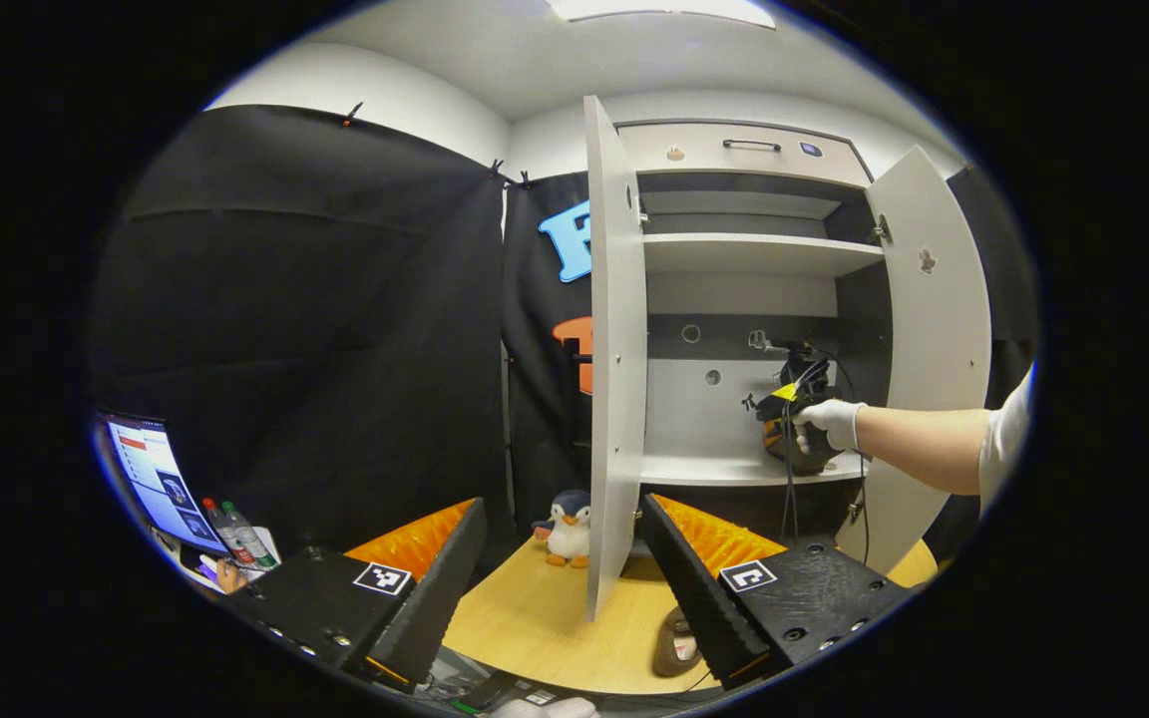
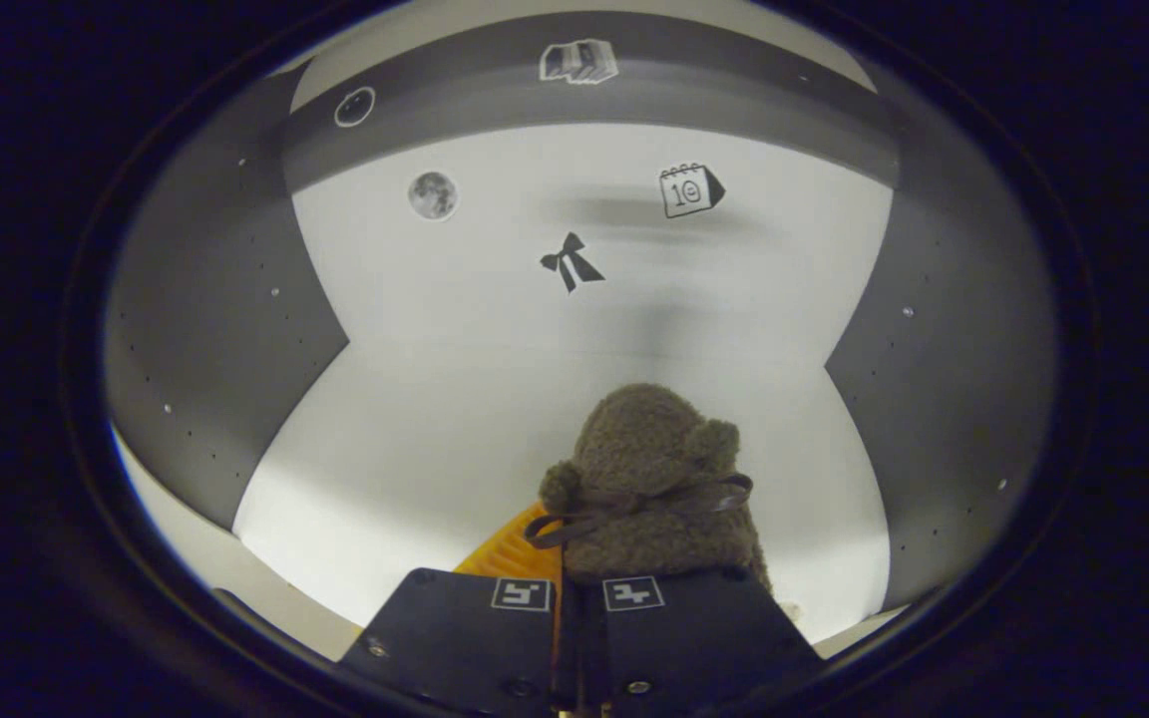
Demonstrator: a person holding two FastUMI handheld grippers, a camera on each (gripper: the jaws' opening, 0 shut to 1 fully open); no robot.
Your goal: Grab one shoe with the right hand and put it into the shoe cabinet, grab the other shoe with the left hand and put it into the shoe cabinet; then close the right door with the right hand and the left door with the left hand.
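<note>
Right gripper (image 2: 574,588): reached inside the shoe cabinet (image 1: 764,254), fingers drawn close together around a fuzzy brown shoe (image 2: 649,479); they appeared to clamp its near end, though the contact itself lay under the gripper body.
Held shoe: hung just above the pale shelf floor (image 2: 415,439), its long axis running straight ahead from the fingers toward the back wall (image 2: 495,299); whether its sole touched the shelf could not be told.
Key relation: the shelf lay directly below and ahead of the shoe, so release probably called for only a slight lowering and a parting of the fingers.
Left gripper (image 1: 565,543): held low over the wooden table (image 1: 535,608), fingers spread wide, nothing between them.
Second shoe (image 1: 676,643): on the table, just beside the inner face of one finger (image 1: 699,588), half covered by it; the left gripper was much the nearer to it.
Doors: left door (image 1: 612,379) and right door (image 1: 934,329) both stood open.
Right hand (image 1: 829,424): gloved, seen from the left gripper view at the lower shelf (image 1: 734,467), gripper ahead of it.
Hard to make out: the held shoe's heel, the second shoe's full outline and heading.
Bystanders: toy penguin (image 1: 568,527) beside the left door; stickers on the back wall.
</note>
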